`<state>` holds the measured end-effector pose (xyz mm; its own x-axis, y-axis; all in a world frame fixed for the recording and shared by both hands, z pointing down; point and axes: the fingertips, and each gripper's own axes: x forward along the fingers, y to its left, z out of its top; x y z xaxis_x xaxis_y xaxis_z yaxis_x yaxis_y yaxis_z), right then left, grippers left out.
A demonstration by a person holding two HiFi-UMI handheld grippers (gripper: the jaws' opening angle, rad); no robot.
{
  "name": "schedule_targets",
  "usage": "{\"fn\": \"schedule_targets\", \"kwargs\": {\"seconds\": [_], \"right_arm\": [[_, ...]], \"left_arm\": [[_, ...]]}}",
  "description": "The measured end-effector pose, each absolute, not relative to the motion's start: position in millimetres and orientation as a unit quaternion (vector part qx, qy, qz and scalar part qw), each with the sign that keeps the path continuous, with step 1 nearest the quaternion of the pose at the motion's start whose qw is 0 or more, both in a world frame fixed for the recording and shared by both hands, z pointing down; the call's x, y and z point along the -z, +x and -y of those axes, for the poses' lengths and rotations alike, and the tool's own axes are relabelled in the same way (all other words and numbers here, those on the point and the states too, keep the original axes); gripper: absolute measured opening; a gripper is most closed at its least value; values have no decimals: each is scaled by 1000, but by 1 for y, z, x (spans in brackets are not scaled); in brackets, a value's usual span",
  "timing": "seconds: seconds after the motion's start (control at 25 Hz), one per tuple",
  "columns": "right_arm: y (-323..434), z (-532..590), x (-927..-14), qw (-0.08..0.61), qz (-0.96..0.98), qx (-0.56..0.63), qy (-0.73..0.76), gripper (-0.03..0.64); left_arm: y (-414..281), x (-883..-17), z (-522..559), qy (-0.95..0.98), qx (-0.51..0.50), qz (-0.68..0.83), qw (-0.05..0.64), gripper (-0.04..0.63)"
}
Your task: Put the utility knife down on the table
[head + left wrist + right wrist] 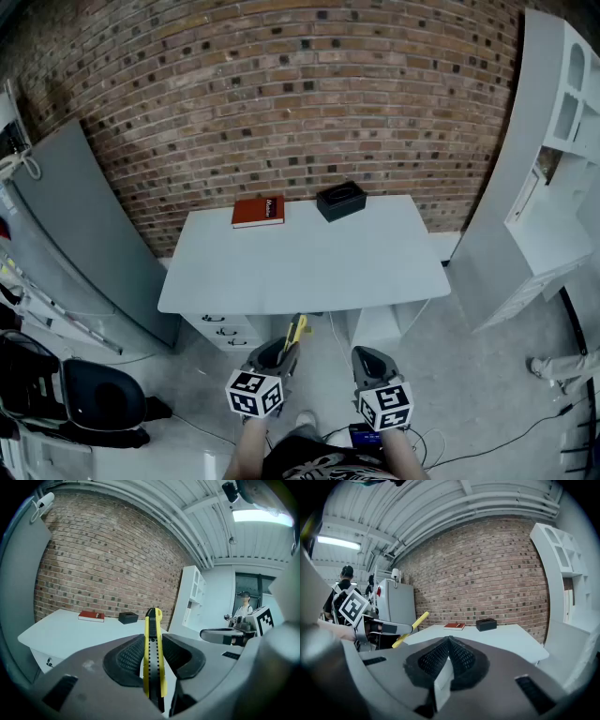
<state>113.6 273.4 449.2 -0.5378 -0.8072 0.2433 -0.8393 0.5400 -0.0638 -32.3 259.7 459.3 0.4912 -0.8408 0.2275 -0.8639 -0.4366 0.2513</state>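
Observation:
A yellow and black utility knife point(153, 653) stands clamped between the pads of my left gripper point(153, 656), its tip pointing up and forward. In the head view the utility knife point(294, 333) sticks out of the left gripper point(277, 355) just below the near edge of the white table point(309, 262). My right gripper point(370, 361) hangs beside it, shut with nothing between its pads point(461, 657). From the right gripper view the utility knife point(410, 629) shows at the left, held off the table point(497, 637).
A red book point(258, 212) and a black box point(340, 201) lie at the table's far edge by the brick wall. Drawers point(221, 331) sit under the table's left side. A white shelf unit point(539, 178) stands at right, a grey cabinet point(75, 234) at left.

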Motion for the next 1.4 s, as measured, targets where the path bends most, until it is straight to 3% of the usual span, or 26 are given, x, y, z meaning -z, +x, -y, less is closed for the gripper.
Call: {"fn": "schedule_targets", "kwargs": {"seconds": [0.76,1.4], "right_arm": [[120,-217,-462,92,876,-106,461,0],[69,24,-472,121,856,-124,487,0]], "left_arm": [[-33,-466,-212,839,-34,514,176,123],[-79,-479,37,854,-47,479,199,123]]}}
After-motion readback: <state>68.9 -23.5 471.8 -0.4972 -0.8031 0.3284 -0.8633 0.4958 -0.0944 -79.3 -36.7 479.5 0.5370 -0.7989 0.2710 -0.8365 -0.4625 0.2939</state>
